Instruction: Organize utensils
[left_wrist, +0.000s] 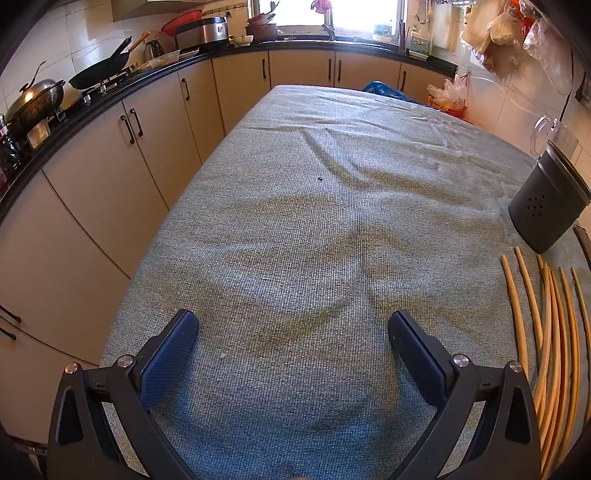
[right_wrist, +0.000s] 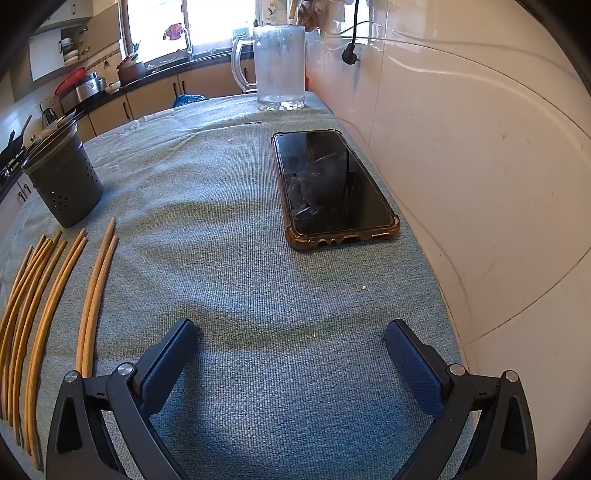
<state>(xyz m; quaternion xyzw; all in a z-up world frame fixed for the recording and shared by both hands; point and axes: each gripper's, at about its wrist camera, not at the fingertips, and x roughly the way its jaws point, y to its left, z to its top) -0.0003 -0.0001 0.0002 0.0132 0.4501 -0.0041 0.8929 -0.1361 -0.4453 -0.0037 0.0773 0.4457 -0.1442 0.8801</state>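
Several wooden chopsticks (left_wrist: 546, 332) lie side by side on the grey-green cloth at the right edge of the left wrist view; they also show at the left of the right wrist view (right_wrist: 48, 306). A dark grey perforated utensil holder (left_wrist: 546, 206) stands upright just beyond them, also seen in the right wrist view (right_wrist: 62, 184). My left gripper (left_wrist: 291, 339) is open and empty, low over bare cloth, left of the chopsticks. My right gripper (right_wrist: 291, 343) is open and empty, right of the chopsticks.
A phone in a brown case (right_wrist: 332, 184) lies on the cloth near the tiled wall (right_wrist: 480, 166). A clear glass pitcher (right_wrist: 277, 66) stands at the table's far end. Kitchen cabinets (left_wrist: 110, 166) and a counter with pans run along the left.
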